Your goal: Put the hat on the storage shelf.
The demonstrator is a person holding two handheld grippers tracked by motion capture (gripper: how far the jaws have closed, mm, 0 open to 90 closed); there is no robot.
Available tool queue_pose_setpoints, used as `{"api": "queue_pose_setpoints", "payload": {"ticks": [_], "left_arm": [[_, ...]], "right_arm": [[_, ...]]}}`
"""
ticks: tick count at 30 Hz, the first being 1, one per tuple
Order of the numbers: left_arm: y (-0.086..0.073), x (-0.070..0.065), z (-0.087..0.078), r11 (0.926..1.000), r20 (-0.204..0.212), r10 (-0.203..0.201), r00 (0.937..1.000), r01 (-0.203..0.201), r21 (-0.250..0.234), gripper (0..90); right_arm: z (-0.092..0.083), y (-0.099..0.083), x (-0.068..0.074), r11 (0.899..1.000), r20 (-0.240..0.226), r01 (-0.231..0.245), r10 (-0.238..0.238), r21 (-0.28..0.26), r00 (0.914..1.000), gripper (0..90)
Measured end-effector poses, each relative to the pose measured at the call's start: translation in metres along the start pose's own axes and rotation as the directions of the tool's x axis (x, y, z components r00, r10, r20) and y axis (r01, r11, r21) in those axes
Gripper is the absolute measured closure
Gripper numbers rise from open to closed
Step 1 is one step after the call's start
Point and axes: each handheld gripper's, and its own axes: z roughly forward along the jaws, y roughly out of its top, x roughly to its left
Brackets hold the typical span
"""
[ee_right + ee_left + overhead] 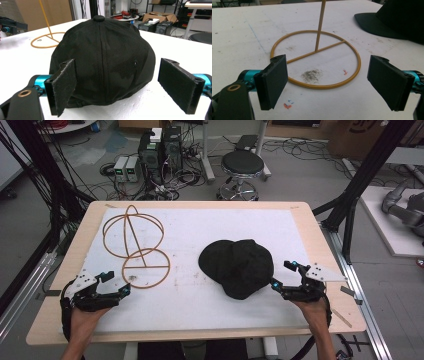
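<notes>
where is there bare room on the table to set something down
The far right stretch of the white mat, beyond the black cap, is bare. So is the near strip between the left tongs and right tongs. It is crowded at the left, where the wire stand sits.

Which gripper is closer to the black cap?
The right. The right gripper sits open just beside the cap, at its near right edge. The left gripper is open too, far off across the table by the wire stand.
</notes>
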Motion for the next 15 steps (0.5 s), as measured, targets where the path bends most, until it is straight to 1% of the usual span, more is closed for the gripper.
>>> {"api": "queue_pose_setpoints", "payload": {"ticks": [4, 5, 10, 11, 12, 13, 15], "left_arm": [[0.0, -0.001, 0.0, 1.0, -0.001, 0.005, 1.0, -0.005, 0.001, 16.8], [0.0, -0.001, 0.0, 1.0, -0.003, 0.006, 1.0, -0.006, 0.0, 16.7], [0.0, -0.001, 0.0, 1.0, 0.0, 0.006, 1.0, -0.006, 0.001, 16.8], [0.0, -0.001, 0.0, 1.0, 0.001, 0.005, 1.0, -0.005, 0.0, 16.8], [0.0, -0.001, 0.0, 1.0, 0.001, 0.005, 1.0, -0.005, -0.001, 16.8], [0.0, -0.001, 0.0, 1.0, 0.002, 0.002, 1.0, -0.002, -0.002, 16.8], [0.0, -0.001, 0.0, 1.0, 0.002, 0.005, 1.0, -0.005, 0.001, 16.8]], "right_arm": [[0.002, 0.009, -0.001, 1.0, -0.018, 0.014, -0.014, 0.008, 0.9997, 15.8], [0.006, 0.018, -0.002, 0.999, -0.03, 0.032, -0.032, 0.019, 0.999, 15.8], [0.014, 0.038, -0.002, 0.996, -0.06, 0.071, -0.068, 0.05, 0.9959, 15.8], [0.014, 0.038, -0.002, 0.996, -0.06, 0.071, -0.068, 0.05, 0.9959, 15.8], [0.017, 0.043, -0.003, 0.994, -0.067, 0.088, -0.084, 0.059, 0.9941, 15.8], [0.017, 0.043, -0.003, 0.994, -0.067, 0.088, -0.084, 0.059, 0.9941, 15.8], [0.022, 0.048, -0.004, 0.992, -0.075, 0.093, -0.087, 0.081, 0.9934, 15.8]]}}
